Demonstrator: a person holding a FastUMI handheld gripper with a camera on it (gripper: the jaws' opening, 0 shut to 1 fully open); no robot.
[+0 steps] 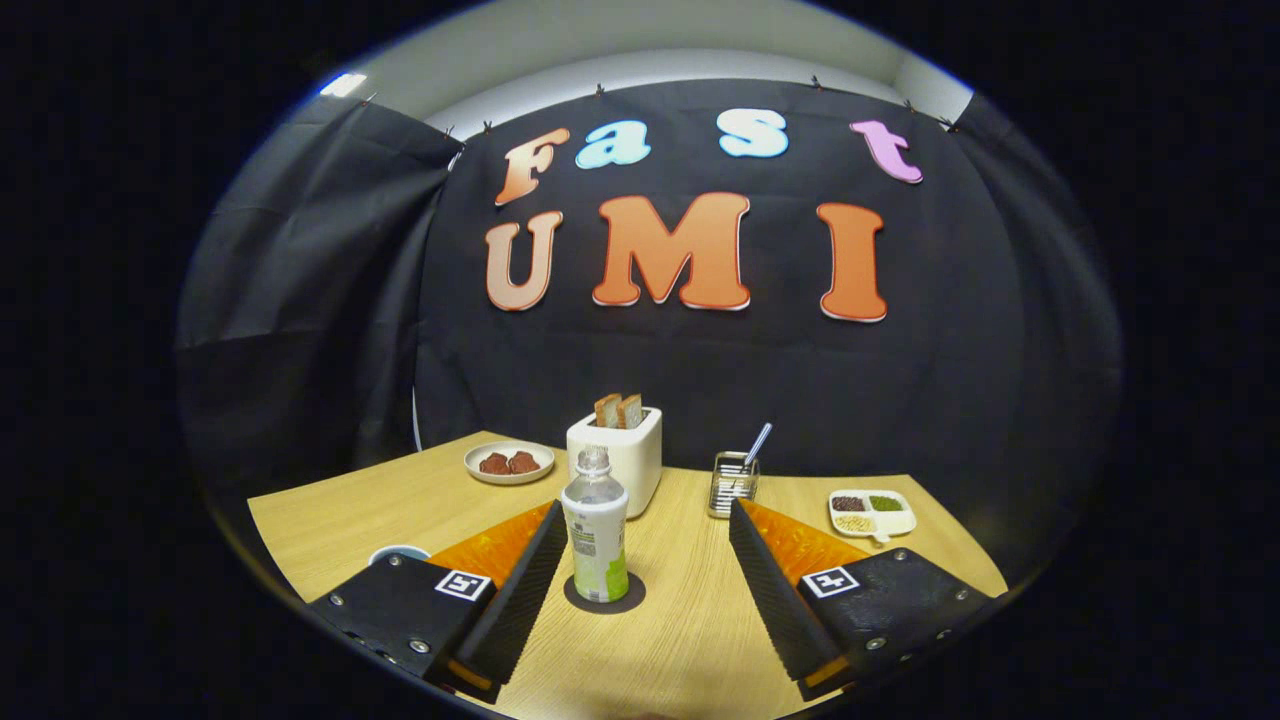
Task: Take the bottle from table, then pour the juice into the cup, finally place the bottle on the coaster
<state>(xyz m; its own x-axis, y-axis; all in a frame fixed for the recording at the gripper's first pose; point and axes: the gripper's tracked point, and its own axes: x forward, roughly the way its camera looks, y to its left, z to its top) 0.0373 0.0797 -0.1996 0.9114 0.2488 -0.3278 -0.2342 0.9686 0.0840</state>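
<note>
On the table (pixel 690 620), bottle (pixel 595 535) stands by open hand-held gripper (pixel 640 545).

Bottle (pixel 595 535) upright on coaster (pixel 604 596); gripper (pixel 640 540) apparently open.

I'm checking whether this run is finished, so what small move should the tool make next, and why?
Probably a straight pull back from the bottle. It stands upright on the dark coaster, lid on, near the left finger, and the tool is open with neither finger pressing on it. That looks like a finished placement, so retreating without brushing the bottle seems right. Whether juice was poured cannot be told.
</note>
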